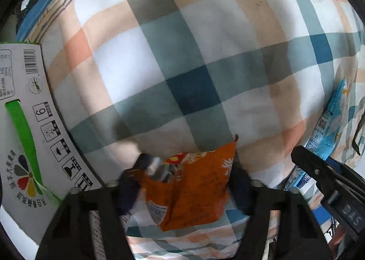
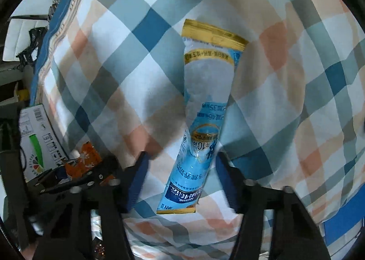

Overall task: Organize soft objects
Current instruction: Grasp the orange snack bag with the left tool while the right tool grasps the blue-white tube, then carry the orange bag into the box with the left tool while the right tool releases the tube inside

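An orange snack packet [image 1: 194, 188] lies on the checked bedsheet [image 1: 182, 59] between the fingers of my left gripper [image 1: 186, 180], which stand wide apart on either side of it. It also shows in the right wrist view [image 2: 85, 159] at the lower left. A long light-blue packet with gold ends [image 2: 200, 118] lies on the sheet between the open fingers of my right gripper [image 2: 180, 175]. Its edge shows in the left wrist view [image 1: 330, 118], with the right gripper's body in front of it.
A white cardboard box with a green stripe and a barcode [image 1: 27, 127] stands at the left, close to the left gripper; it also shows in the right wrist view [image 2: 36, 139]. The bed's blue edge [image 2: 41, 54] and floor clutter lie beyond, at the far left.
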